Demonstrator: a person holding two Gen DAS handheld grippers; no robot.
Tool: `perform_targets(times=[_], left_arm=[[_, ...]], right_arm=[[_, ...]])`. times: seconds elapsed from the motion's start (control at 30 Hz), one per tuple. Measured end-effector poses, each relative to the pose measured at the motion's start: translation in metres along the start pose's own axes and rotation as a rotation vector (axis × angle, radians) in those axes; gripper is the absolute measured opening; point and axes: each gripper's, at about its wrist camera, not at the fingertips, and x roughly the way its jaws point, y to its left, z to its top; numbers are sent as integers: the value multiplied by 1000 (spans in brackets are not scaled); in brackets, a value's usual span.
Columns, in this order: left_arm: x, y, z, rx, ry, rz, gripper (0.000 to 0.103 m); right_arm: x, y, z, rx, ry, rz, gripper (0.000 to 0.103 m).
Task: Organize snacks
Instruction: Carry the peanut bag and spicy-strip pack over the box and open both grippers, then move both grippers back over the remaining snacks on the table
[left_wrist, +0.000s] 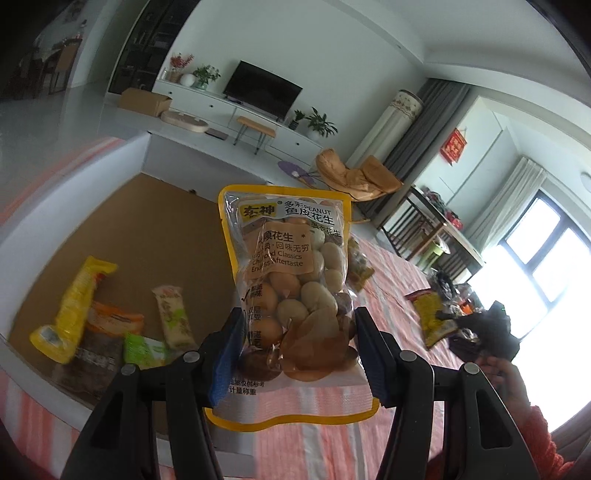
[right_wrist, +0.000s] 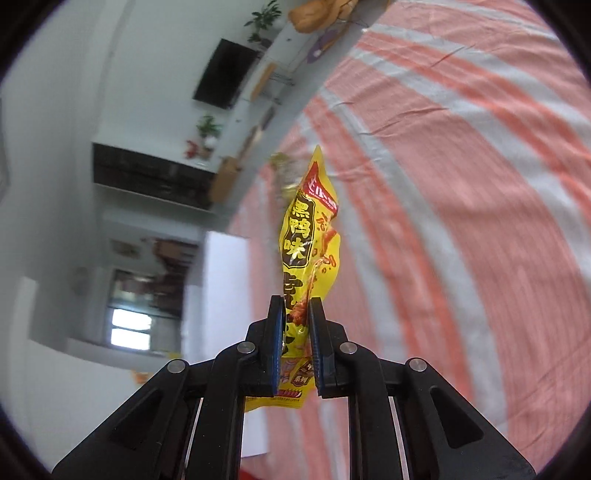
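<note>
In the left wrist view my left gripper (left_wrist: 297, 325) is shut on a clear, yellow-edged bag of coated peanuts (left_wrist: 291, 266), held upright above the striped cloth. To its left a white box with a brown cork floor (left_wrist: 155, 221) holds several snack packs, among them a long yellow pack (left_wrist: 75, 306) and a white-green bar (left_wrist: 173, 317). In the right wrist view my right gripper (right_wrist: 295, 314) is shut on a crumpled yellow snack pack (right_wrist: 310, 236), lifted off the cloth. That same yellow pack (left_wrist: 432, 314) shows at the right of the left view.
A pink and white striped cloth (right_wrist: 461, 184) covers the table. Another small clear snack bag (left_wrist: 360, 266) lies behind the peanuts. A hand and red sleeve (left_wrist: 517, 406) appear at the lower right. A TV cabinet and chairs stand far off.
</note>
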Motion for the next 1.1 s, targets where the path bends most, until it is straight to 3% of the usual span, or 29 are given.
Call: perform_targets(times=[0.2,0.33,0.4,0.47,0.53,0.57,0.63,0.73,0.83,0.97,1.1], left_arm=[[-10,44,22,-14,4,105,58],[-12,77,30,-27,26,200,58],[-12,89,30,-25,33,255,61],[-10,102,29,-25,44,343,77],[-7,117,26,-40,68,387,86],[-7,120,24,-55,72,387,86],[-13,126,18,-83,55,382,90],[-20,119,9,-84,15,394,99],[-22,96,-1,-71,-18,339,99],[-17,39,-12,6,-24,200,100],[15,-45,-28,140,54,53,100]], right_arm=[[36,104,-25,-116,122,210,14],[99,197,-69,-233,257,308,14],[131,230,-95,-277,319,314,14],[174,258,-124,-320,380,291,16],[206,267,-144,-331,414,242,26],[224,267,-153,-327,435,200,46],[234,262,-160,-330,426,161,63],[220,249,-152,-448,340,106,66],[190,220,-134,-571,235,3,72],[152,146,-107,-697,64,-272,74],[111,52,-72,-650,-44,-550,74]])
